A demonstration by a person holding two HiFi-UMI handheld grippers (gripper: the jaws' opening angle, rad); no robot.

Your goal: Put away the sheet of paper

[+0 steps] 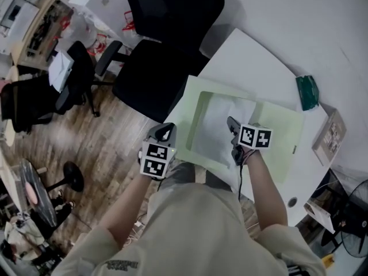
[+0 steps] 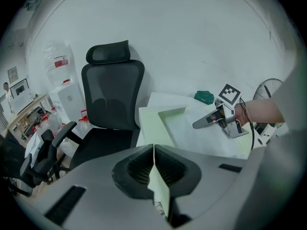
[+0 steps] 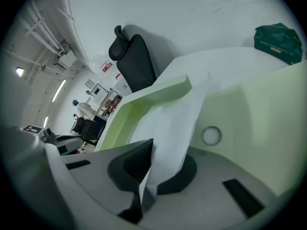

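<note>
A pale green folder (image 1: 279, 137) lies open on the white table (image 1: 253, 56). Inside it rests the white sheet of paper (image 1: 221, 125), partly framed by the folder's raised cover. My left gripper (image 1: 165, 132) is at the folder's near left edge, shut on a thin strip of the green cover (image 2: 160, 186). My right gripper (image 1: 232, 123) is over the middle of the folder, shut on the near edge of the sheet of paper (image 3: 182, 114), which curves up out of the jaws. The left gripper view also shows the right gripper (image 2: 199, 123) over the folder (image 2: 153, 116).
A black office chair (image 1: 167, 39) stands against the table's far left side. A dark green packet (image 1: 307, 92) lies on the table beyond the folder, and a book (image 1: 329, 135) sits at the right edge. A fan (image 1: 353, 211) stands at the lower right.
</note>
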